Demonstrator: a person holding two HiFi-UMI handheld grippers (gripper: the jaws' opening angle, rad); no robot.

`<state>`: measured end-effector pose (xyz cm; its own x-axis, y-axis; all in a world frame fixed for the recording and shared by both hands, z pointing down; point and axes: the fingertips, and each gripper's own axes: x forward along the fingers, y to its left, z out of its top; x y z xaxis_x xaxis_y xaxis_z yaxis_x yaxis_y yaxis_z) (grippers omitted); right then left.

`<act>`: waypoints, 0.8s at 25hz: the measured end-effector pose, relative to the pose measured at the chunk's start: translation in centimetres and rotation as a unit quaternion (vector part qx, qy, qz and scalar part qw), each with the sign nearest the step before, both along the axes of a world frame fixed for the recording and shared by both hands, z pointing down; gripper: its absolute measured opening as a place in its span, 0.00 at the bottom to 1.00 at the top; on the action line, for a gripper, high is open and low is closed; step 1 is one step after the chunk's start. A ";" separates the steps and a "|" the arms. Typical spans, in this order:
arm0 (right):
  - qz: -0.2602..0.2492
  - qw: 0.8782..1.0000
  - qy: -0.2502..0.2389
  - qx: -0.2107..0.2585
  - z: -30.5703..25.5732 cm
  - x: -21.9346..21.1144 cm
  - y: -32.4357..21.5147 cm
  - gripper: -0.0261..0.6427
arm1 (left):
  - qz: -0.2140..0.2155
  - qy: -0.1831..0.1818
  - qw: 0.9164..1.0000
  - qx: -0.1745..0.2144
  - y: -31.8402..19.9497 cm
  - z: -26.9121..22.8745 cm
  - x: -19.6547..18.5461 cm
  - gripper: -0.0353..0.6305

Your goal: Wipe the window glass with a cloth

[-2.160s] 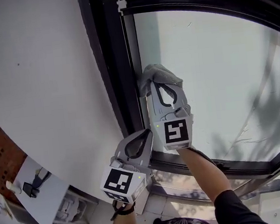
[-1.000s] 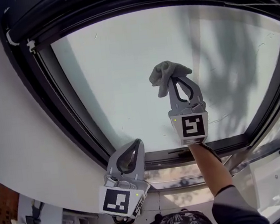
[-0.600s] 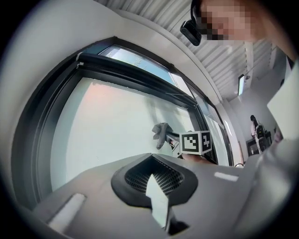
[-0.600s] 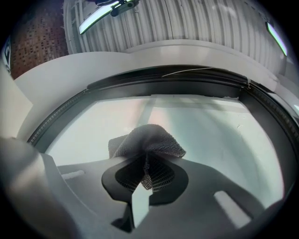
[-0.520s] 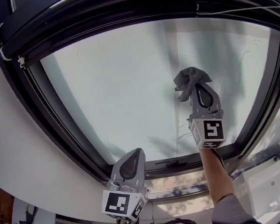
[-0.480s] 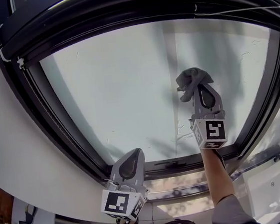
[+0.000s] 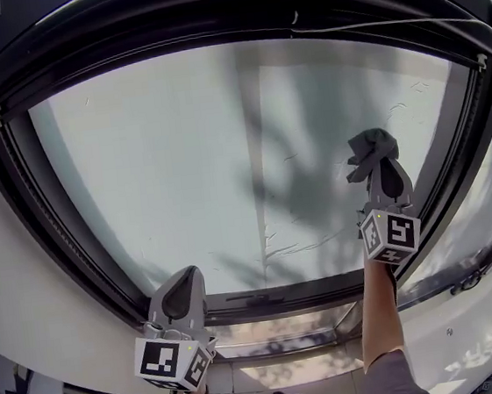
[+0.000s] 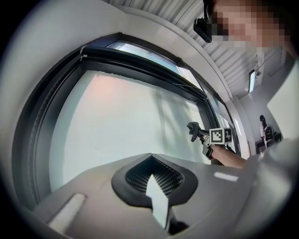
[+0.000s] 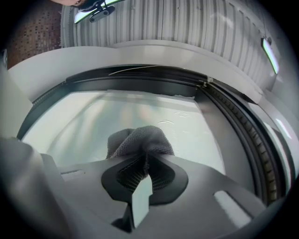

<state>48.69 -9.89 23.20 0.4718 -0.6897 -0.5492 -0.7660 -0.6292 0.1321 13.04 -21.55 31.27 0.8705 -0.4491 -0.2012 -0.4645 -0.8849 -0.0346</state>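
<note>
The right gripper (image 7: 383, 172) is clamped on a bunched grey cloth (image 7: 367, 149), which sits against the window glass (image 7: 179, 155) close to the right frame (image 7: 474, 126). The left gripper (image 7: 186, 282), closed on nothing, hangs by the bottom-left edge. Hard rubbing might tug the cloth free.

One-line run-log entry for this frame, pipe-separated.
right gripper: shut on cloth | cloth: at window glass, right side | left gripper: shut, empty, low by bottom frame

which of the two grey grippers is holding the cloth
The right gripper, raised higher, is clamped on the crumpled grey cloth; the left gripper is held lower, shut and empty.
</note>
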 end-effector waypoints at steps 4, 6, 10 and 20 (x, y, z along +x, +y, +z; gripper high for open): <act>0.034 0.999 -0.028 0.013 0.3 4.5 3.5 0.07 | 0.020 0.000 1.000 -0.006 1.0 0.3 2.5 0.06; 0.053 0.998 -0.041 0.013 1.0 6.5 4.7 0.07 | 0.029 -0.001 1.000 -0.009 1.4 0.3 3.4 0.06; 0.071 0.994 -0.078 0.025 2.6 9.9 7.4 0.06 | 0.035 -0.002 0.999 -0.012 2.3 0.6 5.1 0.06; 0.035 0.999 -0.018 0.027 1.4 4.4 3.6 0.06 | 0.012 -0.024 1.000 -0.007 1.1 1.7 3.6 0.06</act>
